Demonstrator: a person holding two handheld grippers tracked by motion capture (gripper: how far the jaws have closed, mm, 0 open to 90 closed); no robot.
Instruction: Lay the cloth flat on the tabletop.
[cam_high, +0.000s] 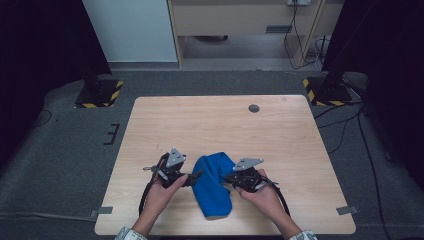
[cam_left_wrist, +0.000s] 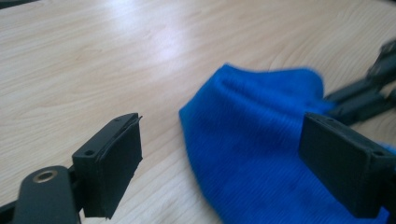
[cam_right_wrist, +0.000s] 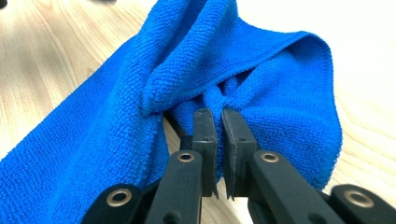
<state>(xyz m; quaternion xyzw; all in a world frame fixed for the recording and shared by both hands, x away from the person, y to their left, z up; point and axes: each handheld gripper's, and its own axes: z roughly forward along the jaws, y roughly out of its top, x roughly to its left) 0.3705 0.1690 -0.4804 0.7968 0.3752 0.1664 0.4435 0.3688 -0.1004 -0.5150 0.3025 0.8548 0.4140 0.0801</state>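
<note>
A crumpled blue microfibre cloth (cam_high: 214, 183) lies on the near half of the pale wood-grain table (cam_high: 280, 135), between the person's two hands, its long body running toward the table's near edge. The right gripper (cam_high: 231, 179) is clamped on a bunched fold of the cloth's edge — in the right gripper view its two black jaws stand nearly together with a pinch of blue fabric gathered at their tips, and the cloth fans out above and to either side of them. The left gripper (cam_high: 196, 176) sits just beside the cloth's other side with its jaws wide apart; in the left gripper view the cloth lies between them and partly behind the right-hand pad (cam_left_wrist: 343, 163) — the left-hand one stands clear over bare wood.
</note>
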